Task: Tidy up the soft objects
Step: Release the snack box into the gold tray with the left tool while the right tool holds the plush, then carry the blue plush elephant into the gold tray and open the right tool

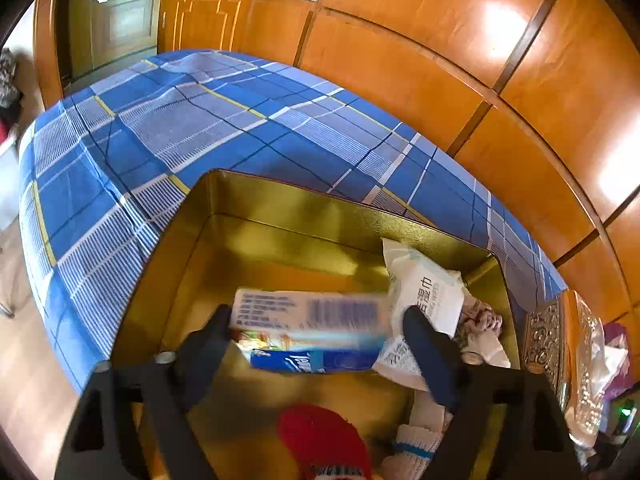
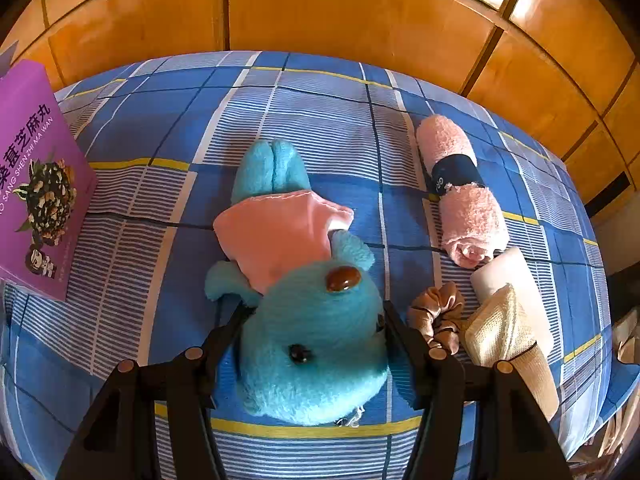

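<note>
In the left wrist view my left gripper (image 1: 316, 320) is open over a gold tin box (image 1: 280, 208). A blurred blue-and-white tissue pack (image 1: 312, 332) sits between the fingers, whether touched I cannot tell. In the box also lie a white wet-wipes pack (image 1: 428, 292), a red knit item (image 1: 320, 440) and a white sock (image 1: 416, 440). In the right wrist view my right gripper (image 2: 314, 308) has its fingers on both sides of the head of a blue plush toy (image 2: 312, 336) in a pink shirt, lying on the blue plaid bed (image 2: 160, 140).
Right of the plush lie a rolled pink towel (image 2: 460, 192), a brown scrunchie (image 2: 436, 312), a cream knit cloth (image 2: 504, 328) and a white roll (image 2: 508, 268). A purple box (image 2: 36, 184) stands at left. Orange wooden cabinets (image 1: 440, 60) back the bed.
</note>
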